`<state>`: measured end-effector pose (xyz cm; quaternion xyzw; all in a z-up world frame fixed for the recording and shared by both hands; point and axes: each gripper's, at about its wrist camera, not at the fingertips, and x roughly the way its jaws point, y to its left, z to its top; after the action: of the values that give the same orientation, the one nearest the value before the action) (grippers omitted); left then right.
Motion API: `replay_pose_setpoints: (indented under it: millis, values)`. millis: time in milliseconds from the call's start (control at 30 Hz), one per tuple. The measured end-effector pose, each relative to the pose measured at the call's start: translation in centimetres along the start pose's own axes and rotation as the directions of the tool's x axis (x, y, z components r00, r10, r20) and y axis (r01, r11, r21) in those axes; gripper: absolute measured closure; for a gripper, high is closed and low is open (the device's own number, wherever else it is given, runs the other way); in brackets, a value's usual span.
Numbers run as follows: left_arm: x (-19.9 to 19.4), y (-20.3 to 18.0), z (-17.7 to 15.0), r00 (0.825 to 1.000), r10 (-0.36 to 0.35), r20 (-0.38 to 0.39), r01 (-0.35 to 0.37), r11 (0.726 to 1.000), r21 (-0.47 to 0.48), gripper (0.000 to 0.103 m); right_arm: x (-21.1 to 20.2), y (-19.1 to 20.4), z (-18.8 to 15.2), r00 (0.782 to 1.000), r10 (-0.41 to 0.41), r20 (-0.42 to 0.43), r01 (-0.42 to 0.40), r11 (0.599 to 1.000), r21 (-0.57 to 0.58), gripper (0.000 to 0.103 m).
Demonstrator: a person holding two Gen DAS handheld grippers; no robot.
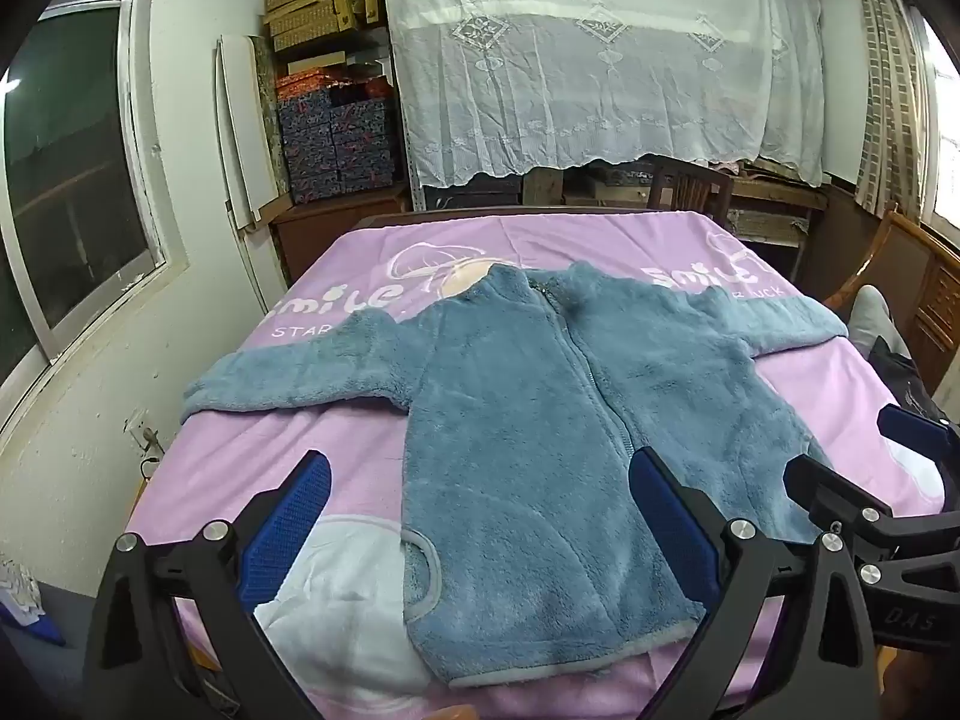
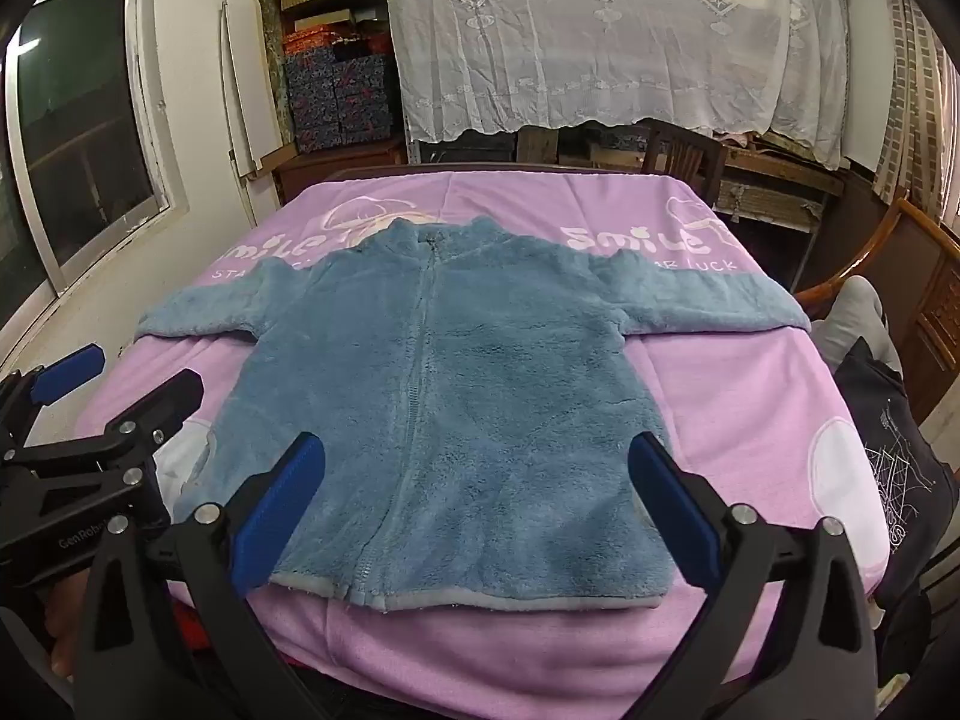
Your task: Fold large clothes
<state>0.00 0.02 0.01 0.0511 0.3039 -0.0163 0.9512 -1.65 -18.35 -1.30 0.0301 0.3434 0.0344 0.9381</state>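
A blue fleece zip jacket (image 1: 540, 420) (image 2: 444, 396) lies flat and face up on a pink bedspread (image 1: 270, 462) (image 2: 738, 396), both sleeves spread out to the sides and the collar at the far end. My left gripper (image 1: 480, 480) hovers above the jacket's near left hem, jaws wide apart and empty. Over the near hem in the right wrist view, my right gripper (image 2: 477, 462) is open too and holds nothing. Each gripper shows in the other's view: the right gripper (image 1: 852, 450) at the right edge, the left gripper (image 2: 120, 378) at the left edge.
A wall with a window (image 1: 72, 180) runs along the bed's left side. Stacked boxes on shelves (image 1: 330, 90) and a lace-draped cabinet (image 1: 600, 60) stand behind the bed. A wooden chair (image 2: 858, 276) and a dark cloth (image 2: 888, 456) are at the right.
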Motion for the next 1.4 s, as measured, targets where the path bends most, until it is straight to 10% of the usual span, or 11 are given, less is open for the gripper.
replay_pose_setpoints:
  millis: [1400]
  values:
    - [-0.1,-0.4,-0.5,1.000,-0.031,-0.004,0.031,0.999,-0.007,0.004,0.3,0.4,0.0,1.000,0.013,-0.013,-0.012,1.000,0.008,0.004]
